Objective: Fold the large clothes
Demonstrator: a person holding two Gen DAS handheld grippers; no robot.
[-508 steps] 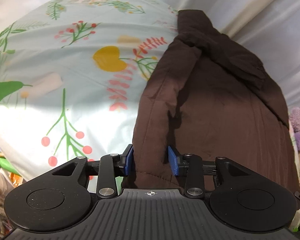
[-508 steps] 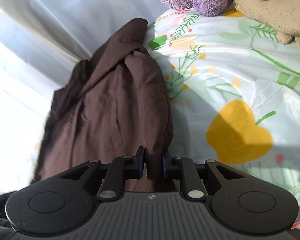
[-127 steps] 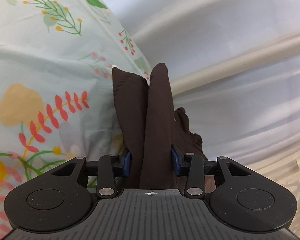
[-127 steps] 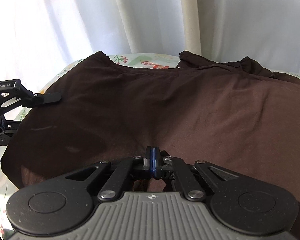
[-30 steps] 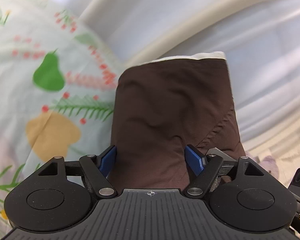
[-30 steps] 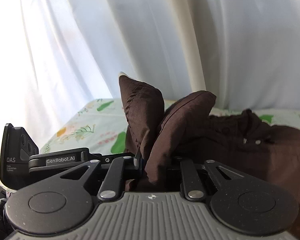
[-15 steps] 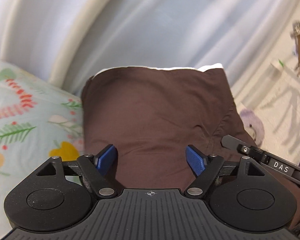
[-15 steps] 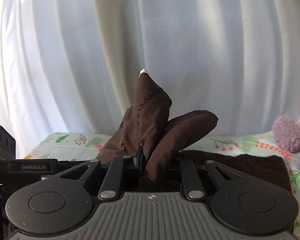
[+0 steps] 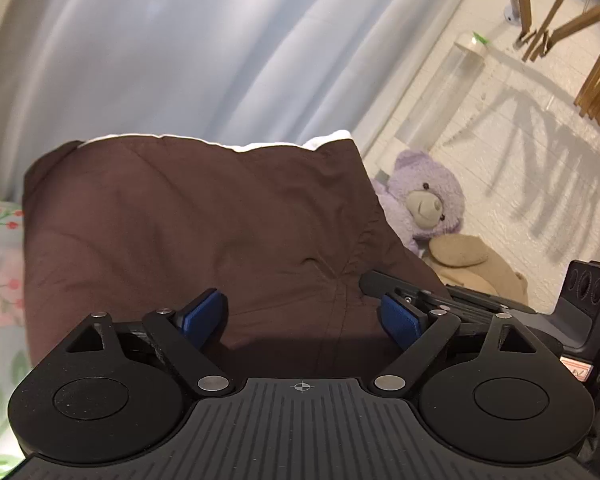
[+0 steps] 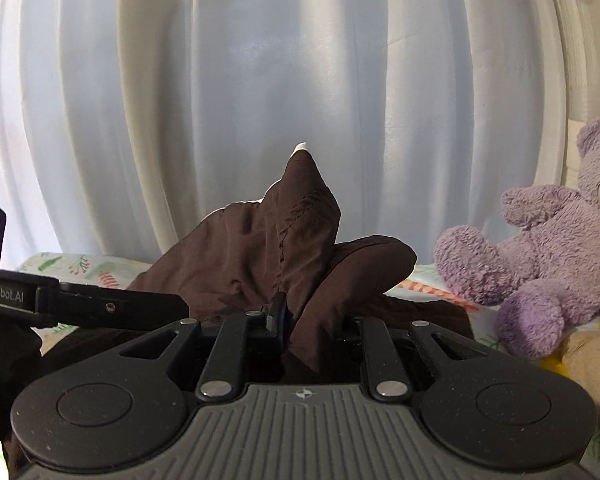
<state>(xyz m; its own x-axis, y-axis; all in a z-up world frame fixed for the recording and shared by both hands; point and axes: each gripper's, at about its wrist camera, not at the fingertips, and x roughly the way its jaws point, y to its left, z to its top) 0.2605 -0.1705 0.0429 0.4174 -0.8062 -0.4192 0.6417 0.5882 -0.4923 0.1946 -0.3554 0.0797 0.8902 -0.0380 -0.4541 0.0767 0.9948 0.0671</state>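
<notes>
Mid-fold: right gripper [image 10: 312, 320] clamped on bunched dark brown quilted garment [image 9: 204, 236]. Left gripper [image 9: 302, 316] jaws opening, cloth between, unpressed. Next: lay fold down flat.

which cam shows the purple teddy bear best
The right wrist view: the purple teddy bear sits large at the right edge, body and limbs clear. The left wrist view shows it smaller, partly behind the brown garment.

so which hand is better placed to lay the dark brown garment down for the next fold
Right. The right gripper is clamped on a bunched edge of the dark brown fabric garment. The left gripper has jaws opening, its blue pads apart from the cloth.
</notes>
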